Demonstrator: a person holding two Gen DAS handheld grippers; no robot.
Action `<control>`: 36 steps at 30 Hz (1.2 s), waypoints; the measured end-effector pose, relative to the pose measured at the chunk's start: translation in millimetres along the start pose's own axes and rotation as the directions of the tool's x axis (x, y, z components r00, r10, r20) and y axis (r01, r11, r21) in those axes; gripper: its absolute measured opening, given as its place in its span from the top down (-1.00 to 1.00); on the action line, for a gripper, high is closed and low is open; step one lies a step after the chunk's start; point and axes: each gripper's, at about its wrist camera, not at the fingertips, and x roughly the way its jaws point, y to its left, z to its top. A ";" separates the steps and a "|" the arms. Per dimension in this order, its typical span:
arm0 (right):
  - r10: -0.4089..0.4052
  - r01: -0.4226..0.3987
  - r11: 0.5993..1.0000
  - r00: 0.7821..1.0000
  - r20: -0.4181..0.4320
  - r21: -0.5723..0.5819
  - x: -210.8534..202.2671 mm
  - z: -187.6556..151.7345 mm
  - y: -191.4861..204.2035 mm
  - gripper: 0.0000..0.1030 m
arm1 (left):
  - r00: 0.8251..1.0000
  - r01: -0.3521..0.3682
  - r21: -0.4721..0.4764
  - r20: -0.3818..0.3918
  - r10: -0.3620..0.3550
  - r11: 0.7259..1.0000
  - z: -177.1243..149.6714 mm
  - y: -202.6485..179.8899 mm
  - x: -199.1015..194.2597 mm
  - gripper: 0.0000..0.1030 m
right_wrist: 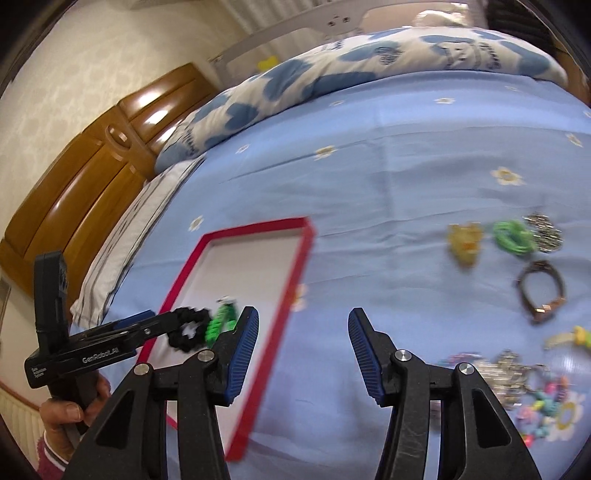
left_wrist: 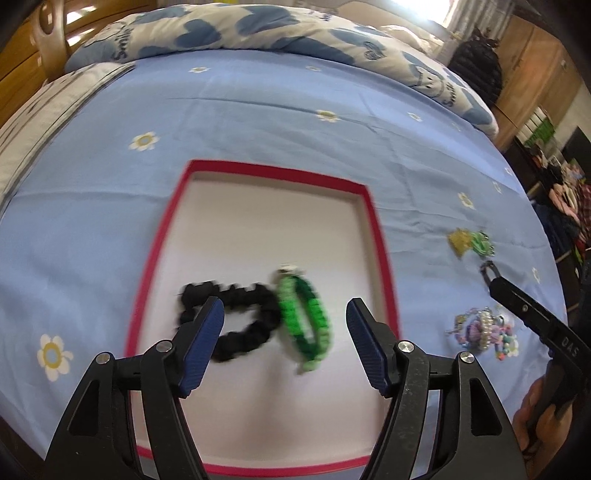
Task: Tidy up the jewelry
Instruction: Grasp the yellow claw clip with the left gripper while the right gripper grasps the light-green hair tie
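Note:
A red-rimmed white tray (left_wrist: 369,206) lies on the blue bedsheet. In it lie a black scrunchie (left_wrist: 240,317) and a green braided bracelet (left_wrist: 306,317), side by side. My left gripper (left_wrist: 284,328) is open and empty just above them. In the right wrist view the tray (right_wrist: 295,266) is at the left, with the scrunchie (right_wrist: 184,328) and bracelet (right_wrist: 219,317) in it. My right gripper (right_wrist: 303,339) is open and empty over the sheet, right of the tray. Loose jewelry lies further right: a brown bracelet (right_wrist: 543,291), a green coil (right_wrist: 513,236), a yellow piece (right_wrist: 465,240), a beaded heap (right_wrist: 517,384).
A blue-and-white duvet (left_wrist: 258,33) is bunched at the far side of the bed. A wooden headboard (right_wrist: 92,177) stands at the left. A striped pillow (right_wrist: 133,229) lies beside it. The bed edge drops off at the right (left_wrist: 546,206).

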 end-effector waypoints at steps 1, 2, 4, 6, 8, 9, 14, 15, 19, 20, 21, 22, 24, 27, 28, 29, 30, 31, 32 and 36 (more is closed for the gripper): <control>-0.008 0.008 1.000 1.000 0.006 0.010 -3.5 0.4 -6.5 -0.04 | 1.000 0.005 0.008 0.000 -0.005 1.000 1.0 -5.0 0.5 -0.34; -0.020 0.020 1.000 1.000 0.014 0.023 -7.9 1.4 -15.6 -0.04 | 1.000 0.012 0.019 -0.001 -0.012 1.000 2.6 -11.9 1.8 -0.35; -0.038 0.037 0.999 0.999 0.023 0.039 -14.3 2.3 -27.9 -0.04 | 1.000 0.024 0.035 -0.004 -0.024 0.999 5.3 -23.0 3.8 -0.36; -0.056 0.055 0.997 0.998 0.031 0.057 -20.5 3.2 -41.7 -0.04 | 0.999 0.039 0.054 -0.007 -0.039 0.998 8.4 -35.0 6.3 -0.37; -0.075 0.072 0.995 0.997 0.035 0.075 -24.8 4.3 -54.2 -0.04 | 0.999 0.052 0.074 -0.007 -0.051 0.996 11.6 -47.7 9.2 -0.39; -0.084 0.081 0.993 0.996 0.037 0.082 -26.7 4.8 -60.3 -0.04 | 0.998 0.057 0.083 -0.008 -0.057 0.995 12.9 -54.2 10.8 -0.39; -0.125 0.119 0.987 0.991 0.047 0.109 -34.3 9.9 -88.6 -0.04 | 0.996 0.085 0.137 -0.018 -0.083 0.987 20.0 -84.2 20.5 -0.41; -0.133 0.127 0.985 0.990 0.049 0.115 -35.5 12.2 -94.9 -0.04 | 0.996 0.090 0.147 -0.020 -0.088 0.985 21.6 -89.8 22.5 -0.41; -0.157 0.149 0.980 0.986 0.052 0.132 -38.1 18.6 -114.4 -0.04 | 0.994 0.108 0.183 -0.028 -0.105 0.977 26.9 -111.4 31.3 -0.43; -0.161 0.153 0.979 0.986 0.051 0.135 -37.5 20.9 -119.6 -0.04 | 0.993 0.115 0.191 -0.031 -0.111 0.975 28.5 -117.3 33.7 -0.44; -0.163 0.155 0.978 0.985 0.049 0.139 -36.6 22.3 -123.4 -0.04 | 0.993 0.121 0.198 -0.033 -0.117 0.973 29.7 -122.0 35.7 -0.44; -0.166 0.158 0.977 0.985 0.046 0.142 -35.4 23.9 -127.5 -0.04 | 0.992 0.129 0.206 -0.035 -0.124 0.970 31.0 -126.9 37.8 -0.45; -0.168 0.161 0.976 0.985 0.038 0.147 -33.3 26.4 -135.2 -0.04 | 0.990 0.144 0.227 -0.038 -0.139 0.963 33.7 -137.8 43.0 -0.47; -0.175 0.170 0.975 0.984 0.024 0.143 -27.9 31.5 -145.7 -0.04 | 0.986 0.166 0.256 -0.051 -0.158 0.952 36.9 -152.7 53.0 -0.49; -0.177 0.173 0.975 0.984 0.019 0.141 -26.0 33.4 -148.9 -0.03 | 0.985 0.175 0.265 -0.058 -0.165 0.948 38.0 -157.5 56.9 -0.49; -0.179 0.175 0.975 0.984 0.014 0.139 -24.1 35.0 -151.4 -0.03 | 0.983 0.183 0.274 -0.066 -0.172 0.944 39.4 -163.1 61.5 -0.49; -0.180 0.178 0.975 0.984 0.008 0.135 -21.5 37.4 -155.0 0.00 | 0.981 0.191 0.283 -0.074 -0.177 0.940 40.5 -168.2 66.0 -0.49; -0.180 0.178 0.975 0.984 0.003 0.133 -19.5 39.2 -157.6 0.01 | 0.980 0.196 0.290 -0.080 -0.181 0.937 41.4 -172.5 69.4 -0.49; -0.178 0.177 0.976 0.984 -0.003 0.130 -16.7 41.6 -161.4 0.01 | 0.979 0.201 0.299 -0.084 -0.184 0.933 42.4 -178.7 74.1 -0.49; -0.173 0.175 0.977 0.984 -0.028 0.121 -6.5 48.0 -171.2 0.08 | 0.975 0.220 0.328 -0.106 -0.196 0.919 46.6 -194.8 89.2 -0.49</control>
